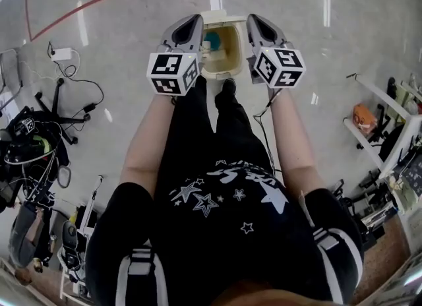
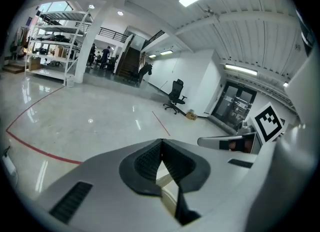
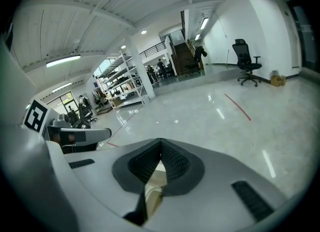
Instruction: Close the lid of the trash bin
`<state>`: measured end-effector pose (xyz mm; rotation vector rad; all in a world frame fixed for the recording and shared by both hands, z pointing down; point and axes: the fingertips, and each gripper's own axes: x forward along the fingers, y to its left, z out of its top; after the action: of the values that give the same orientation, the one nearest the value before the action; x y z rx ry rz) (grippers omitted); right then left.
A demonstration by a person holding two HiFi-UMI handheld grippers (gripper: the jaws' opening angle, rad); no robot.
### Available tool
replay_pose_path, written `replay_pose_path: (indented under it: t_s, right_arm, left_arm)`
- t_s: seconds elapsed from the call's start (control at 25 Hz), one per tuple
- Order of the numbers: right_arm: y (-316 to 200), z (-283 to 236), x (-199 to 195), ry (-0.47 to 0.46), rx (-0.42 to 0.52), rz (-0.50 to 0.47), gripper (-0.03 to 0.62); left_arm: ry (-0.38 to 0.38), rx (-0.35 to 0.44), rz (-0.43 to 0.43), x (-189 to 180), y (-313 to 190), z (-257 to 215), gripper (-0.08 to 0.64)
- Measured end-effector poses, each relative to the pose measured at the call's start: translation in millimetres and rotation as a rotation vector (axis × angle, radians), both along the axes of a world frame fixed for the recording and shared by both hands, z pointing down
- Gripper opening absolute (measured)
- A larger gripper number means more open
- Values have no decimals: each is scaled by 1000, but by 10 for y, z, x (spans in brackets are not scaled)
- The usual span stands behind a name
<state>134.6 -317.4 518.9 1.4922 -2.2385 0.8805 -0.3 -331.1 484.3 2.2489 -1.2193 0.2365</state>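
A cream trash bin [image 1: 231, 62] stands on the floor just beyond the person's feet, its mouth open. The lid [image 1: 215, 16] stands raised at the far side, and something teal [image 1: 212, 39] lies inside. My left gripper [image 1: 195, 21] hangs over the bin's left rim and my right gripper [image 1: 253, 21] over its right rim. Both are shut with nothing between the jaws. In the left gripper view the left gripper's [image 2: 161, 141] tips meet, with cream bin [image 2: 168, 181] showing below. The right gripper view shows the same for the right gripper [image 3: 161, 140] and the bin [image 3: 154, 185].
A white power adapter [image 1: 62, 54] with cables and a chair base [image 1: 60, 108] lie at the left. A white rack [image 1: 390, 115] with an orange object [image 1: 364, 117] stands at the right. A red line [image 1: 92, 4] crosses the glossy floor. An office chair [image 2: 175, 95] stands far off.
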Motion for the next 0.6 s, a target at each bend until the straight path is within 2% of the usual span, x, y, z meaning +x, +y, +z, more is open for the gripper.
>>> replay_pose_path:
  t_s: [0.36, 0.6]
  right_arm:
    - [-114, 536, -153, 71, -64, -53, 6]
    - [-89, 697, -104, 66, -79, -42, 5]
  left_arm:
    - [-26, -77, 14, -49, -122, 657, 12]
    - [-40, -102, 43, 45, -116, 869, 12]
